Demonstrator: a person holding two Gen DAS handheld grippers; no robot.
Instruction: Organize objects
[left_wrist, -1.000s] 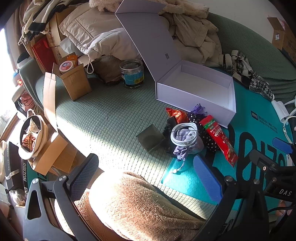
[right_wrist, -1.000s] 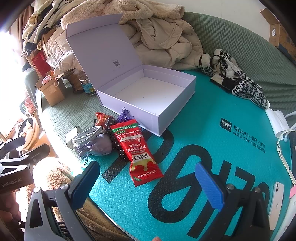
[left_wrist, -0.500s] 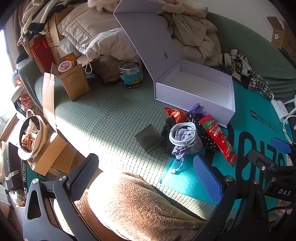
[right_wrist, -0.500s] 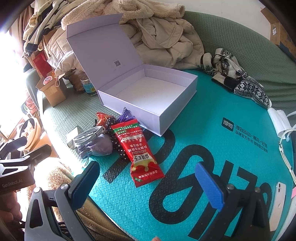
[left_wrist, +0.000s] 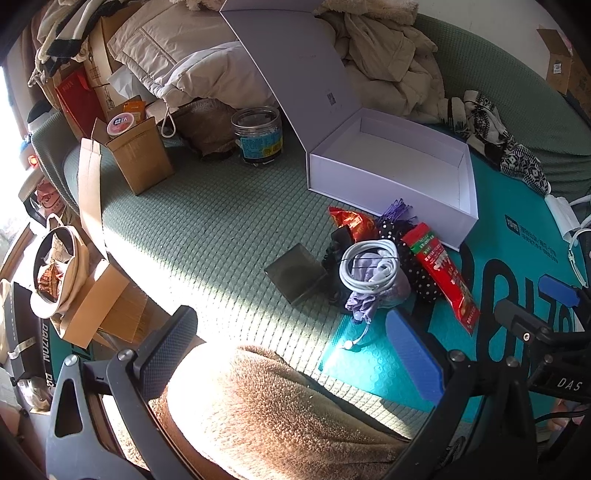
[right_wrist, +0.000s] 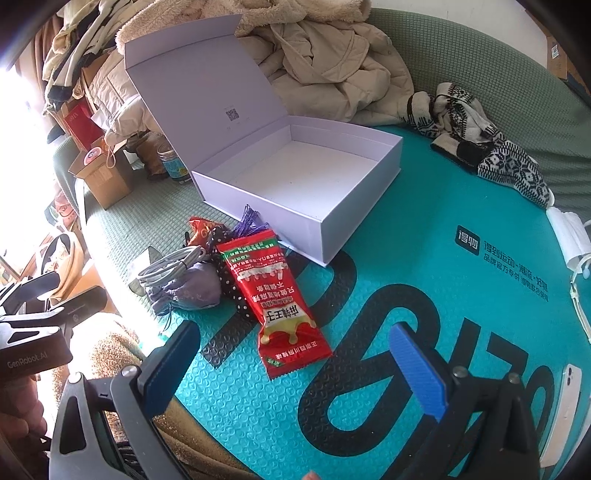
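Open teal mat (right_wrist: 424, 295) right of the snack packet (right_wrist: 273, 295); box (right_wrist: 354, 206) blocks beyond.

The open box (right_wrist: 295, 184) sits on the mat (right_wrist: 424, 280) with its lid (right_wrist: 195, 96) tipped back toward the coats (right_wrist: 332, 62). Just in front of it is a little heap: snack packet (right_wrist: 273, 295) on the right, coiled cable (right_wrist: 170, 267) on top of a pouch (right_wrist: 192, 291) to its left. The jar (left_wrist: 257, 136) and a cardboard carton (left_wrist: 138, 155) are off to the box's left, the scarf (right_wrist: 484, 147) well off to its right.

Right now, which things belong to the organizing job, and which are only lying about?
For the job:
white box
red snack packet
coiled white cable
purple pouch

Lying about:
beige coat
patterned knitwear
jar
cardboard box
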